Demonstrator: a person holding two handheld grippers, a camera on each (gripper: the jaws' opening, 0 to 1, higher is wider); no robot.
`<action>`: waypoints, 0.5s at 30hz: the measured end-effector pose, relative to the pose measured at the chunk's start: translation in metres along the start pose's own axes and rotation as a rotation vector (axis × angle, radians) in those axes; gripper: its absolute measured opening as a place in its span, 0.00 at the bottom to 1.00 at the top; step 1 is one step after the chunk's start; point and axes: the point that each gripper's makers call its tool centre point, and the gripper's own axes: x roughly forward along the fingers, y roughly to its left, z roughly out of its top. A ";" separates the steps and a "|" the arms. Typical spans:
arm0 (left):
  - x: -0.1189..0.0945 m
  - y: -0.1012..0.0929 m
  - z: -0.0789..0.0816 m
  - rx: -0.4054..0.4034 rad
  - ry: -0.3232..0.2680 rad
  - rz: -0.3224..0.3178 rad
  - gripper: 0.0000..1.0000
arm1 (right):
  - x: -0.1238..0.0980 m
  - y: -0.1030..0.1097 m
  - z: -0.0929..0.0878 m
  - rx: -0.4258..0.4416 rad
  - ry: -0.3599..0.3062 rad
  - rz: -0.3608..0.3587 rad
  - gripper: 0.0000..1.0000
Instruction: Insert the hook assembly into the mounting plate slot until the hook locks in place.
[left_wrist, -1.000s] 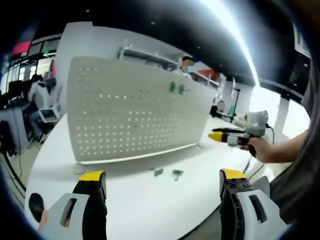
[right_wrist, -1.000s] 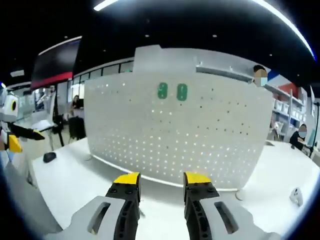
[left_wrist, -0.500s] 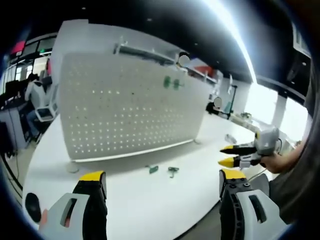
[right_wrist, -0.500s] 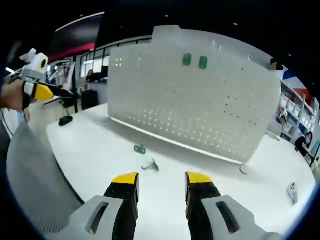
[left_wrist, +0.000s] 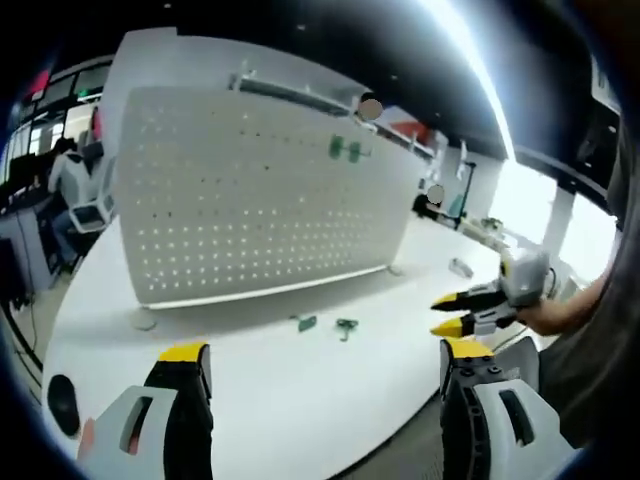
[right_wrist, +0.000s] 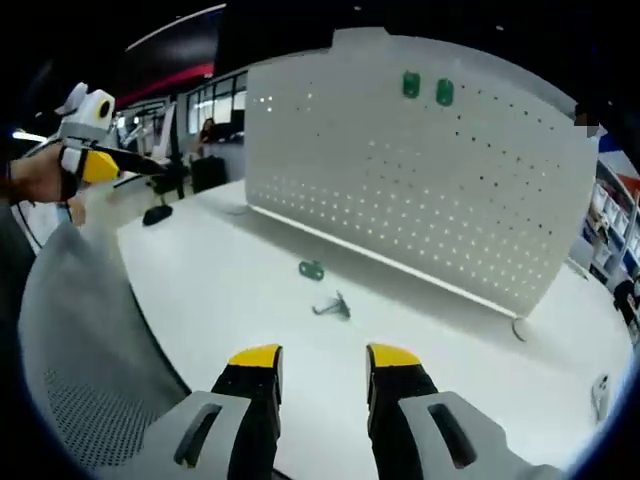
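A white pegboard (left_wrist: 260, 200) stands upright on the white table (left_wrist: 270, 400). Two green pieces (left_wrist: 345, 150) are mounted high on it, also seen as green pieces (right_wrist: 428, 88) in the right gripper view. In front of the board lie a small green plate (left_wrist: 307, 323) and a grey hook (left_wrist: 346, 326), loose on the table; the right gripper view has the same green plate (right_wrist: 312, 269) and hook (right_wrist: 333, 306). My left gripper (left_wrist: 325, 352) is wide open and holds nothing. My right gripper (right_wrist: 324, 356) is open, near the table's front edge. The right gripper (left_wrist: 462, 312) enters from the right, in a hand.
A black mouse-like object (right_wrist: 155, 213) lies near the table's left end. A grey mesh chair back (right_wrist: 80, 350) stands close at the front left. A small white item (right_wrist: 600, 385) sits at the table's right end. People sit at desks (left_wrist: 70, 190) behind the board.
The right gripper has dropped from in front of the board to near the table's front edge. Both views have shifted with the hands. The plate and hook lie where they were.
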 end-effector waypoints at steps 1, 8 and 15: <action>0.000 0.001 -0.001 -0.001 0.004 0.001 0.96 | 0.003 0.001 -0.001 0.000 0.005 0.008 0.32; 0.005 0.002 -0.017 -0.014 0.057 -0.021 0.94 | 0.030 0.001 -0.009 -0.021 0.070 0.060 0.31; 0.011 0.002 -0.035 -0.057 0.127 -0.039 0.91 | 0.055 -0.001 -0.013 -0.032 0.097 0.087 0.30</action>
